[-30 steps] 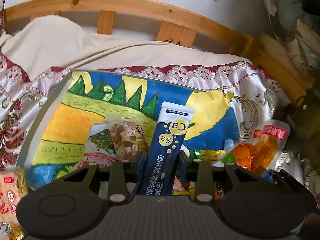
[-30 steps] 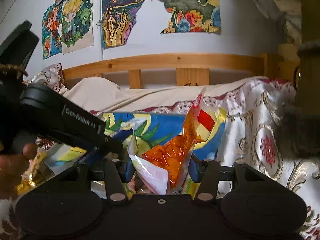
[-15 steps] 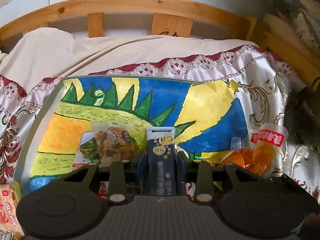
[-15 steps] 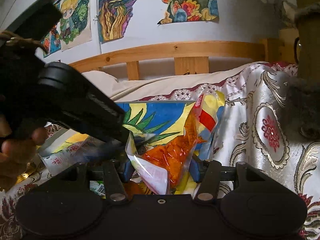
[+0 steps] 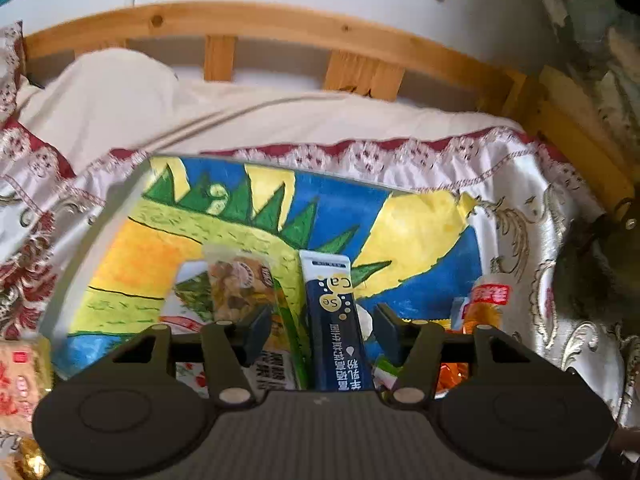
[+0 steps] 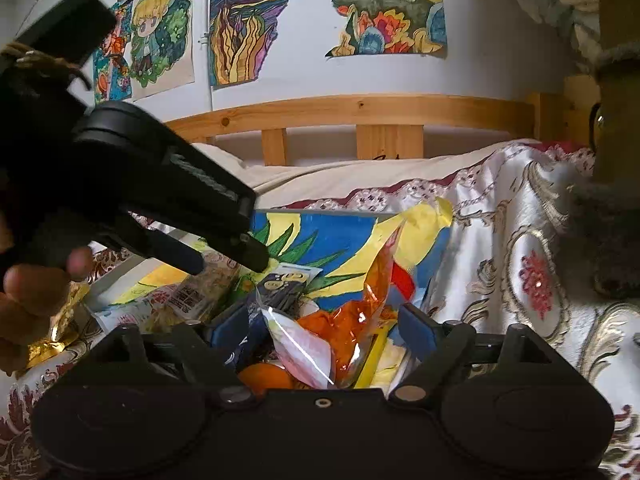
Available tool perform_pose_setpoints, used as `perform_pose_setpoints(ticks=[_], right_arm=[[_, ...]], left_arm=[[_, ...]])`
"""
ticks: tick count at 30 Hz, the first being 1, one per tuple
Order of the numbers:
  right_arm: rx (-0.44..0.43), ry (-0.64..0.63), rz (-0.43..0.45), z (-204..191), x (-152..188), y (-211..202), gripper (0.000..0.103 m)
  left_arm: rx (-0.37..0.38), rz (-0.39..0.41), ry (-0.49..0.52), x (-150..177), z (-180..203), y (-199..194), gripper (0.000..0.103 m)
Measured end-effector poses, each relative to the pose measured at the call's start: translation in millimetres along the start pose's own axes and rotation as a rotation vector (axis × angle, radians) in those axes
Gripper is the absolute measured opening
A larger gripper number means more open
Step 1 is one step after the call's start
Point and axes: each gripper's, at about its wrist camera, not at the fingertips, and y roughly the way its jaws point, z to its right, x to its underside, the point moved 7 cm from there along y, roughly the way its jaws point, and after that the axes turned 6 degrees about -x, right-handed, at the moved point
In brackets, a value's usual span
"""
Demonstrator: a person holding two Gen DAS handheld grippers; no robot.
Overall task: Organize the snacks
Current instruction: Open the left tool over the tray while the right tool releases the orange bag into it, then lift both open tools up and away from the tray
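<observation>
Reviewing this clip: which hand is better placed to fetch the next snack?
Probably left. Its tongs have just opened off the navy stick pack, while the orange bag stands upright between the right tongs.

The left gripper [image 5: 320,326] points steeply down, its jaws just opened and standing apart on either side of a dark blue stick pack [image 5: 334,320] without pressing it. The right gripper [image 6: 320,330] points gently down, its jaws also just opened wide, with an orange bag [image 6: 352,320] loose between them. In the right wrist view, a hand [image 6: 28,304] at the left edge grips the left gripper's black body.
</observation>
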Motion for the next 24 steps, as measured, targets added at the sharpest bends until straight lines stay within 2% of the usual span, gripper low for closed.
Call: perform_pose_setpoints(ticks=[5,9,14,17,24], right_arm=[[0.024,0.023,0.034,-6,-18,-22,0.094],[0.05,0.045,0.074,-17,-36,-45,0.099],[0.074,-0.004,0.112,-46,-59,-77,0.102],[0.074,-0.018,0.128,-64,-70,-96,0.102],[0.085,-0.045,0.164,-107,-82,-138,0.102]], left_arm=[[-0.003,0.065,-0.05,-2,-21,-33,0.081],[-0.025,0.13,-0.041,0,-41,-69,0.086],[-0.049,0.223,-0.065,3,-68,-119,0.095],[-0.079,0.269,-0.057,6,-85,-149,0.098],[-0.098,0.35,-0.066,25,-123,-209,0.102]])
